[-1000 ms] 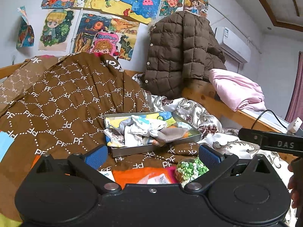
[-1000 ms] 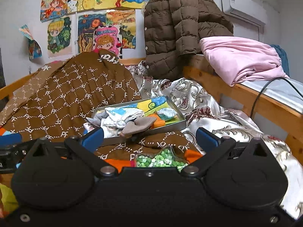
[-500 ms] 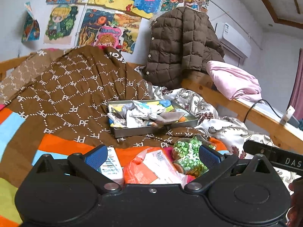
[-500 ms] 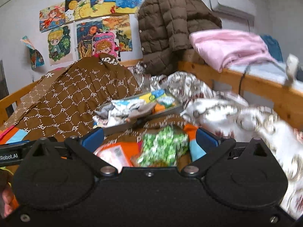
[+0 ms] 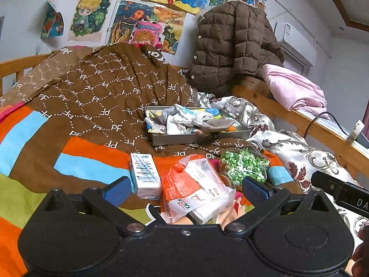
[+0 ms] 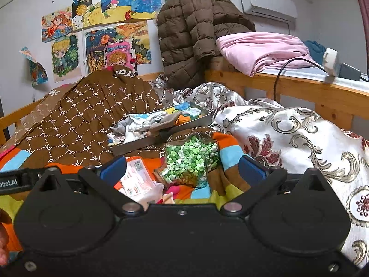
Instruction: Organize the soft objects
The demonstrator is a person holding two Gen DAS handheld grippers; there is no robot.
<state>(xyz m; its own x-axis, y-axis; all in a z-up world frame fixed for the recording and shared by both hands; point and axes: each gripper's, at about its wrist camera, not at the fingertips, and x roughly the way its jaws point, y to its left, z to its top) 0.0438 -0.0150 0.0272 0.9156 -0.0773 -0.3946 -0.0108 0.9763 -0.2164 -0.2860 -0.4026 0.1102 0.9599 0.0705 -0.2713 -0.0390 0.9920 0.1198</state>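
A grey metal tray (image 5: 198, 137) holding crumpled cloths (image 5: 186, 120) sits on the brown blanket; it also shows in the right wrist view (image 6: 138, 143). In front of it lie a white carton (image 5: 145, 175), an orange-and-white plastic packet (image 5: 198, 189) and a clear bag of green bits (image 5: 244, 165). My left gripper (image 5: 185, 190) is open above the packet and holds nothing. My right gripper (image 6: 182, 169) is open with the green bag (image 6: 191, 159) between its fingers, apart from the pads. The packet (image 6: 138, 180) lies at its left.
A brown patterned blanket (image 5: 103, 97) rises behind the tray. A silver floral quilt (image 6: 299, 143) fills the right. A wooden rail (image 6: 299, 87) carries a pink cloth (image 6: 260, 48) and a brown jacket (image 6: 196, 30). The other gripper's body (image 5: 341, 191) shows at the right edge.
Both grippers pulled back and lifted away from the tray. The carton, packet and green bag came into fuller view below them. Both stayed open.
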